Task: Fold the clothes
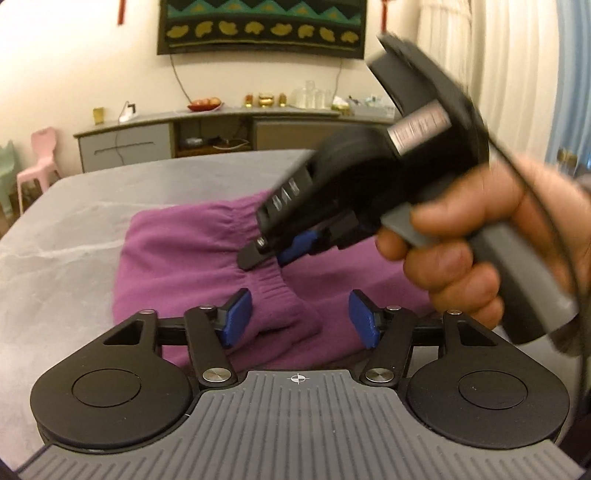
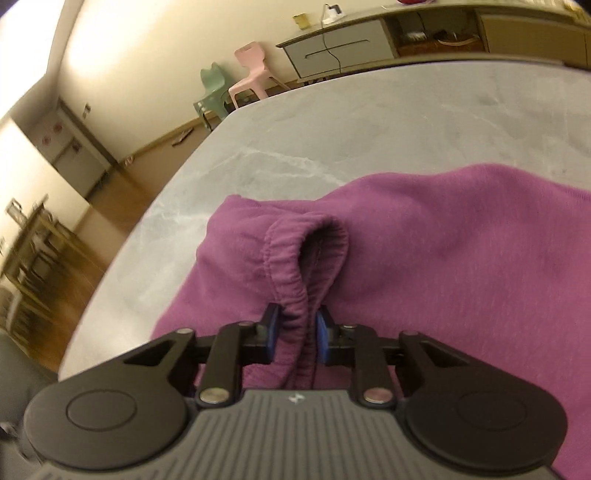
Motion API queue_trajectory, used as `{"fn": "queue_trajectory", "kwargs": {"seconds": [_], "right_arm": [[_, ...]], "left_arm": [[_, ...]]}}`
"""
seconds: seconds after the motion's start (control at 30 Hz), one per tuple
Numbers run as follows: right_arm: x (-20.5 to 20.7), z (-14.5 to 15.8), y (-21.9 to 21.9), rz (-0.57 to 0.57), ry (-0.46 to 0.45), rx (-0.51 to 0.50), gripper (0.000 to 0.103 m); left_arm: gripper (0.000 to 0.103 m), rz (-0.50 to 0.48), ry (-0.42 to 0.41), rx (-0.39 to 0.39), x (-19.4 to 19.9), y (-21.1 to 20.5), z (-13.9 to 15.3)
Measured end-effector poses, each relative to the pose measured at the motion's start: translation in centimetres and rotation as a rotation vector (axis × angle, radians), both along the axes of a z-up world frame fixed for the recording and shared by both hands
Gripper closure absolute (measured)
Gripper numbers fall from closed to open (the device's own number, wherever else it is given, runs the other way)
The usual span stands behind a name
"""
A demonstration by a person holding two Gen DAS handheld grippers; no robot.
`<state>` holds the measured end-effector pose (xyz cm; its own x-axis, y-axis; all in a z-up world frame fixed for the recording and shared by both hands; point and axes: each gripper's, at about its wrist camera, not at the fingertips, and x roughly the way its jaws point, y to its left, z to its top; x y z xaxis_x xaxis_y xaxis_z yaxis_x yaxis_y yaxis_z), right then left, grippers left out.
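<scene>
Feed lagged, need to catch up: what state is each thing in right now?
Left gripper: jaws open, over the garment.
Right gripper: jaws shut on the waistband.
Purple garment: lying rumpled on the table, partly folded.
Waistband: pinched into a raised loop.
Table: grey marbled top.

This is a home, a living or dining room. A grey marble-look table (image 1: pixel 74 229) fills the middle. Behind it, at 12 o'clock, a low sideboard (image 1: pixel 125 146) stands against a cream wall, bearing a fruit bowl (image 1: pixel 204 104), gold ornaments (image 1: pixel 264 99), glassware (image 1: pixel 312 96) and an iron (image 1: pixel 127 110). A woven hanging (image 1: pixel 262 26) is above it. At 9 o'clock stand a pink chair (image 1: pixel 38 162) and a green chair (image 2: pixel 212 90). Curtains (image 1: pixel 454 55) hang at 2 o'clock. The right wrist view shows wooden flooring (image 2: pixel 107 199) and a door (image 2: pixel 74 147) at 10 o'clock.
</scene>
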<state>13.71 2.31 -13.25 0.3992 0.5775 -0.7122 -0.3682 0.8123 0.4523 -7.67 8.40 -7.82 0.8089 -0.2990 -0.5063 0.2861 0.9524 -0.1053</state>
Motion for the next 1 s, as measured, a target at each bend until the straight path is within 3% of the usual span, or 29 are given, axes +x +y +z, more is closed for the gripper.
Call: {"fn": "queue_trajectory", "kwargs": {"seconds": [0.07, 0.1, 0.2, 0.3, 0.33, 0.4, 0.47, 0.5, 0.63, 0.77, 0.9, 1.0], "right_arm": [[-0.6, 1.8, -0.8, 0.012, 0.004, -0.022, 0.065], [-1.2, 3.3, -1.0, -0.016, -0.036, -0.028, 0.060], [-2.9, 7.7, -1.4, -0.102, -0.158, -0.047, 0.060], [-3.8, 8.6, 0.7, 0.015, -0.261, -0.073, 0.081], [-4.1, 8.9, 1.4, 0.054, -0.295, -0.082, 0.082], [-3.7, 6.7, 3.6, 0.134, -0.282, -0.167, 0.092], [-2.9, 3.8, 4.8, 0.141, -0.232, -0.277, 0.094], [-3.2, 3.3, 4.8, 0.142, -0.279, -0.274, 0.094], [-3.0, 4.9, 5.2, 0.135, -0.238, -0.264, 0.089], [-2.8, 7.5, 7.2, 0.173, -0.343, -0.260, 0.088], [-0.3, 4.0, 9.0, 0.185, -0.281, -0.397, 0.089], [-2.6, 5.6, 6.7, 0.164, -0.308, -0.319, 0.087]], "left_arm": [[0.053, 0.041, 0.003, -0.052, -0.4, 2.1, 0.7], [0.053, 0.062, 0.005, -0.079, -0.6, 3.1, 1.1], [0.052, 0.147, -0.011, -0.156, -1.7, 6.5, 2.1], [0.051, 0.224, -0.006, -0.217, -2.3, 9.6, 1.6], [0.052, 0.252, 0.011, -0.240, -2.0, 10.4, 1.3], [0.053, 0.289, 0.049, -0.276, -1.7, 11.3, 0.7], [0.053, 0.299, 0.079, -0.300, -1.5, 11.6, 0.0], [0.053, 0.299, 0.095, -0.310, -1.4, 11.7, -0.2], [0.051, 0.270, 0.110, -0.310, -1.2, 11.4, -0.8], [0.051, 0.264, 0.119, -0.323, 0.5, 11.2, -1.6], [0.051, 0.274, 0.149, -0.370, 0.4, 11.3, -2.0], [0.052, 0.277, 0.170, -0.428, 0.2, 11.5, -2.2]]}}
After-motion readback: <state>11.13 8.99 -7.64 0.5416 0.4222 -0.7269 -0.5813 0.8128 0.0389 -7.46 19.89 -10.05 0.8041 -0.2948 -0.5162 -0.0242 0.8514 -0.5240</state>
